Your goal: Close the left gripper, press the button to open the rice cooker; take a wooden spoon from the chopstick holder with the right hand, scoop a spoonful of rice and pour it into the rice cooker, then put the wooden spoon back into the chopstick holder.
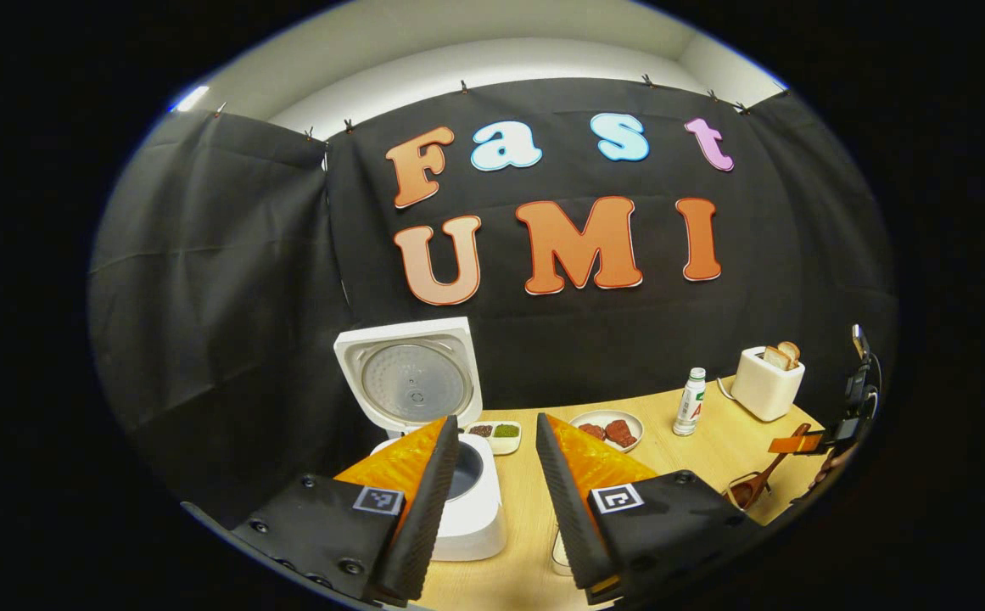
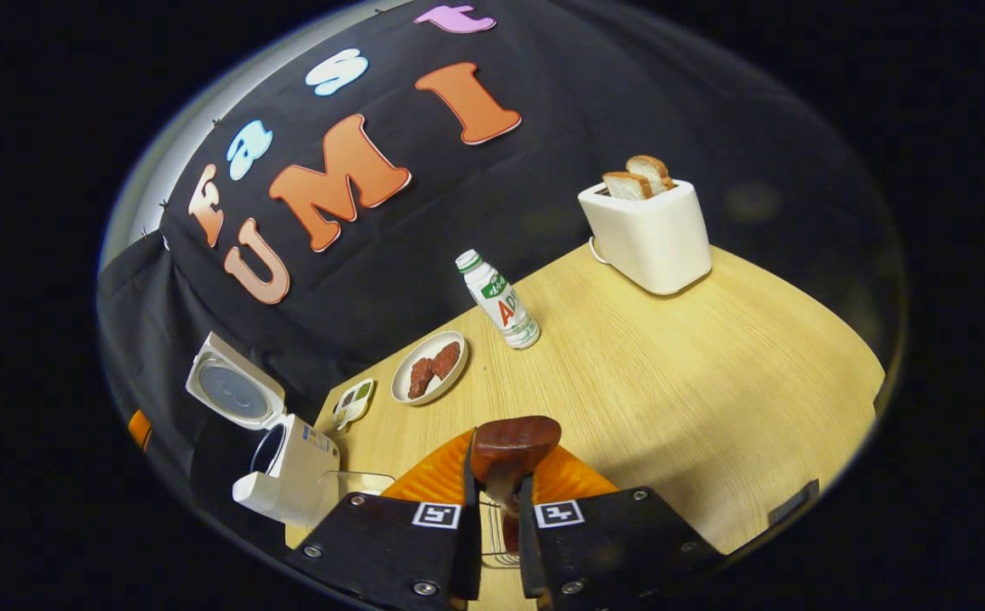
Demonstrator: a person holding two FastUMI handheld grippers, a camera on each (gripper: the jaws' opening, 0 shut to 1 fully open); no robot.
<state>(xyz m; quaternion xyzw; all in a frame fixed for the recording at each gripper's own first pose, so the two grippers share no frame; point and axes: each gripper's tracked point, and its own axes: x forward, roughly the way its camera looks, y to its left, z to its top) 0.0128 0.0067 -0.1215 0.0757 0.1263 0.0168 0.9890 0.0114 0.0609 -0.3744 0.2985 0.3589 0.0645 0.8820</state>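
- Wooden spoon [image 2: 512,443] is pinched in the right gripper [image 2: 496,501] above the table [image 2: 670,373], apparently just lifted from its holder.
- Rice cooker [image 1: 450,475] lid is up; left gripper [image 1: 492,501] is spread.
- Scooping, pouring and returning remain.

Bottle [image 2: 499,299] label: red "A", rest unreadable.

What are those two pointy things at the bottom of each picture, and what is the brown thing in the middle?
They are the two fingers of a gripper, a grabbing tool a person holds, one in each hand. Each gripper carries its own camera. The left gripper is open, facing the rice cooker with its lid up. The right gripper pinches a wooden spoon; that's the brown thing. On the table stand a toaster with bread, a bottle and a plate of food.
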